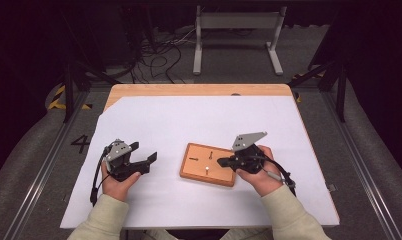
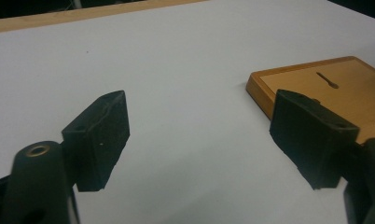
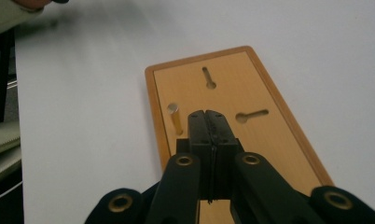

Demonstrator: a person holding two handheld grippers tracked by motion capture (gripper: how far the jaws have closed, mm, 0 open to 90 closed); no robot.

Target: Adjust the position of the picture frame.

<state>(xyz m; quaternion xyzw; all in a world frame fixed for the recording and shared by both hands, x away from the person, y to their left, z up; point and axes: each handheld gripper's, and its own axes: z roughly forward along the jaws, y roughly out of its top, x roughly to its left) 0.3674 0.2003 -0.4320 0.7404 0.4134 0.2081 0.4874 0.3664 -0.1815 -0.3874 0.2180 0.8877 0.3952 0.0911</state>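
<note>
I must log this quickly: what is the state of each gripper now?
Left gripper: open, holding nothing.
Right gripper: closed, holding nothing, above the flat wooden board.

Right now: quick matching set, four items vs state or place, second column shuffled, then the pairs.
1. left hand-held gripper
2. right hand-held gripper
3. peg
4. board

a. upright in the board
b. jaws shut, nothing between them
c. flat on the white sheet
d. jaws wide apart, nothing between them

Pairs: 1-d, 2-b, 3-a, 4-c
</note>
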